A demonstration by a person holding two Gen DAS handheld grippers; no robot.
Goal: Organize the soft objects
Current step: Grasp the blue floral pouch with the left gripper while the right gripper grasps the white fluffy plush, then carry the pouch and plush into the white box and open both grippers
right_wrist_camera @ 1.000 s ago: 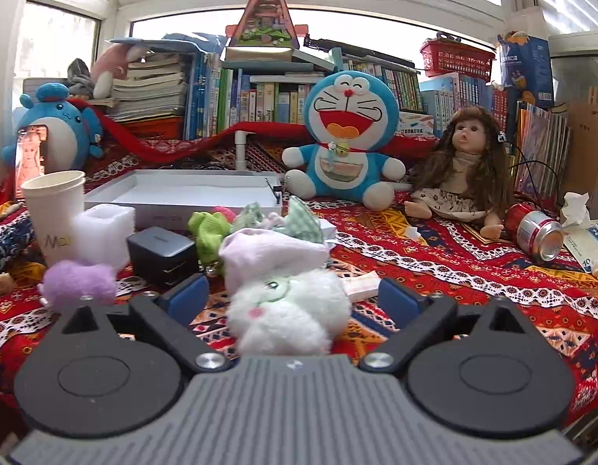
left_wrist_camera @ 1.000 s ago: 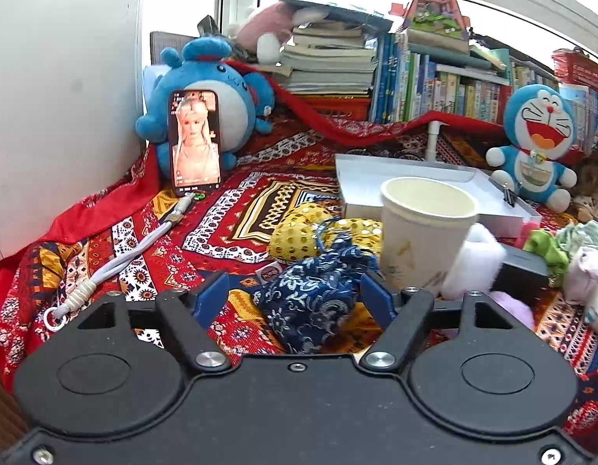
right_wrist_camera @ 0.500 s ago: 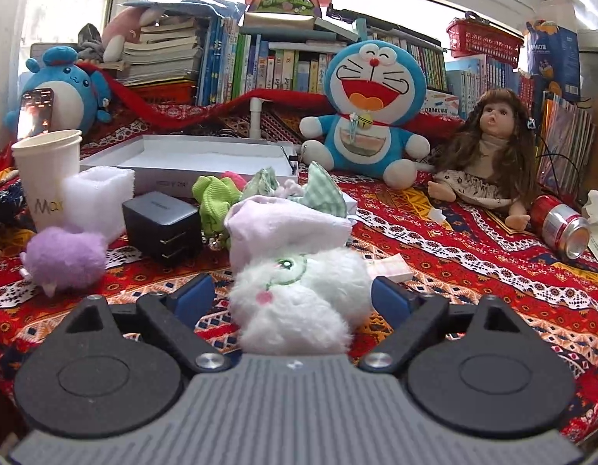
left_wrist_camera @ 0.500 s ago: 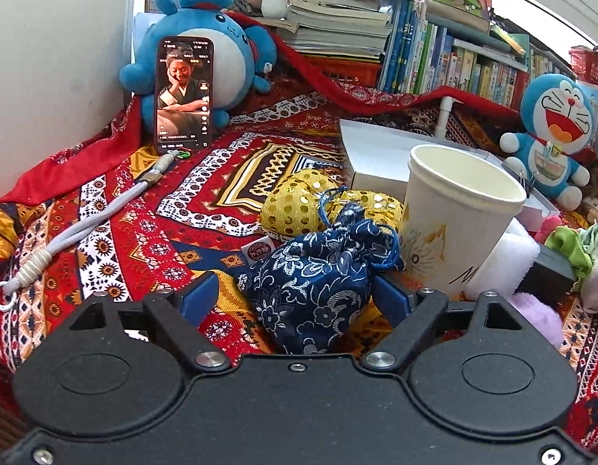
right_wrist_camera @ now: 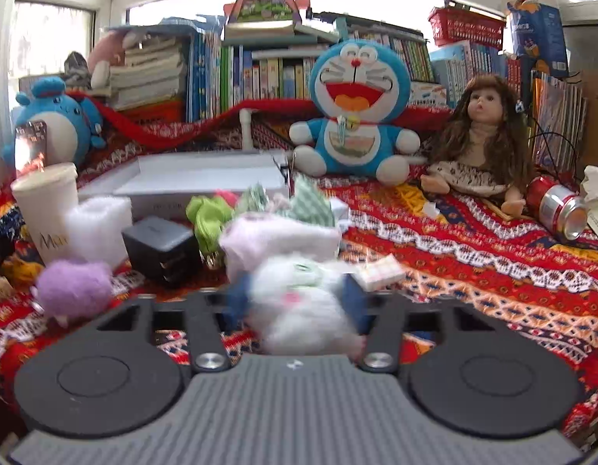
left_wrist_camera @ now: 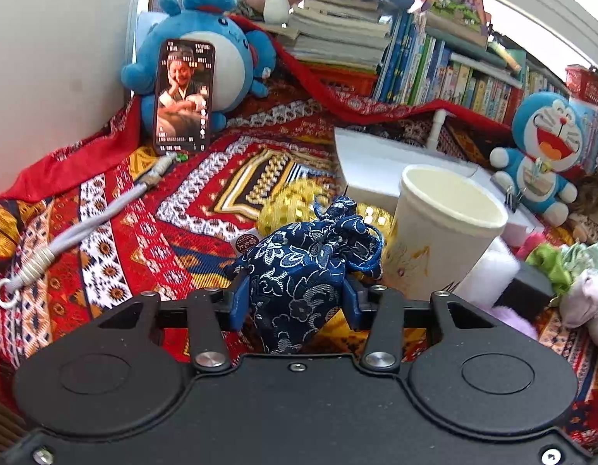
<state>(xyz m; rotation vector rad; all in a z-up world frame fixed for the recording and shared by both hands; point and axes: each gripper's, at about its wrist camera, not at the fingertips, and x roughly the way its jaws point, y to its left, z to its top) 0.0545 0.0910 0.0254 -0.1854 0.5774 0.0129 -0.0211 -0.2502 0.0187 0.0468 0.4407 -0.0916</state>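
Between closing grippers: left gripper (left_wrist_camera: 295, 298) pinches blue pouch (left_wrist_camera: 303, 271), right gripper (right_wrist_camera: 295, 302) white plush (right_wrist_camera: 303, 302)

Bright window backlight, blown-out glass, fisheye-bent edges, motion-blurred white plush toy (right_wrist_camera: 299, 302)

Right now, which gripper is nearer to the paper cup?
Left. The left gripper, its jaws closing on the blue pouch, is right beside the paper cup. The right gripper, closing on the white plush, is further away, with the cup beyond the black box.
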